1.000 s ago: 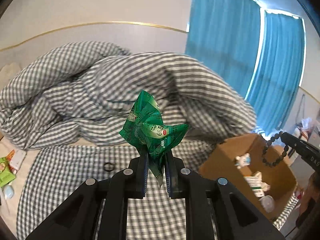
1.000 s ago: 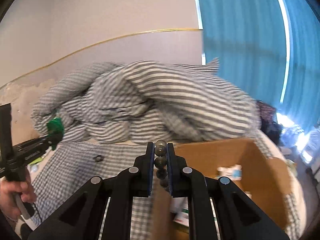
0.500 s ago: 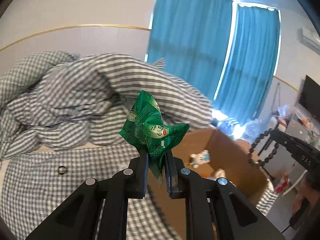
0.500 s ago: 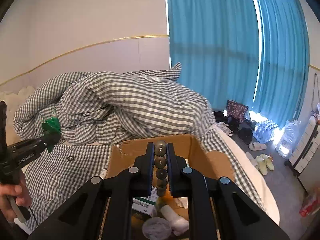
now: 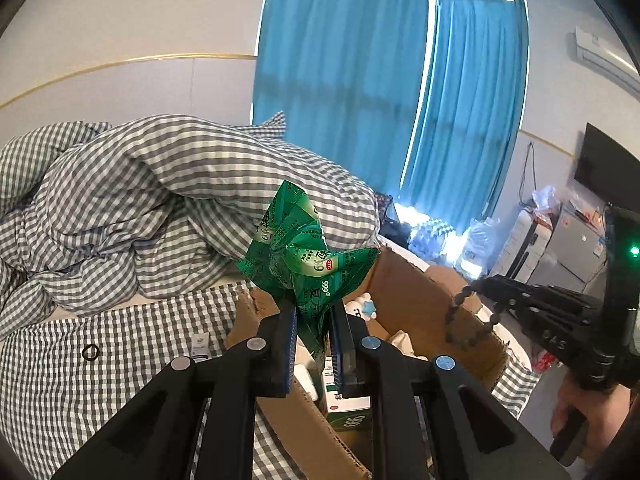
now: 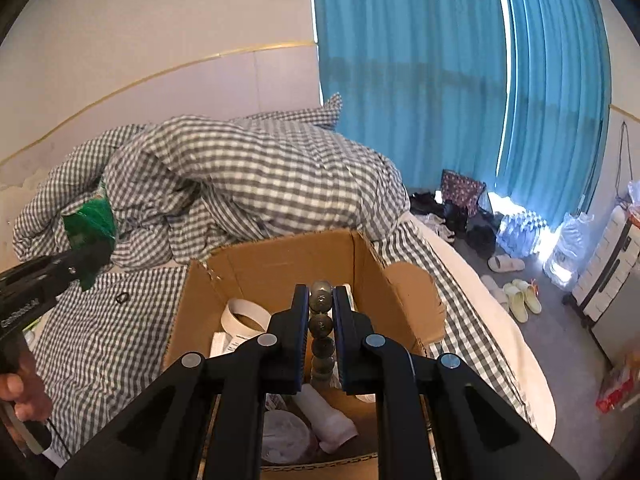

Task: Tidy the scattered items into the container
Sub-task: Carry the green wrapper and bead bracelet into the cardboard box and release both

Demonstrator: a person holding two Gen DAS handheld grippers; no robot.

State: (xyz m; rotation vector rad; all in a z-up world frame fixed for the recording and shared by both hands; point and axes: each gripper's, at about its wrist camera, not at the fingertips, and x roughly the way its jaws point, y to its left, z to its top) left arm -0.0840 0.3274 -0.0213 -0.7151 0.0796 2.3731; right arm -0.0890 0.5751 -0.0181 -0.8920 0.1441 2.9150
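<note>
My left gripper [image 5: 313, 312] is shut on a crumpled green sachet pack [image 5: 308, 264] and holds it above the near edge of the open cardboard box [image 5: 404, 280]. My right gripper [image 6: 321, 300] is shut on a dark bead bracelet [image 6: 322, 328] that hangs over the inside of the box [image 6: 280, 260]. The bracelet also shows in the left wrist view [image 5: 464, 320], dangling over the box's right wall. The left gripper with the pack shows at the left of the right wrist view [image 6: 90, 236]. Inside the box lie a tape roll [image 6: 244, 316], medicine packs [image 5: 348, 408] and a small toy [image 5: 366, 308].
The box stands on a bed with a grey checked sheet [image 6: 100, 344] and a bunched checked duvet [image 6: 248, 184]. A black ring [image 5: 90, 352] lies on the sheet left of the box. Blue curtains [image 6: 440, 80], shoes and slippers [image 6: 516, 296] and bottles fill the floor at right.
Both grippers have swung right, from over the bed to over the box. The green pack now sits above the box's near edge and the bracelet hangs over its inside.
</note>
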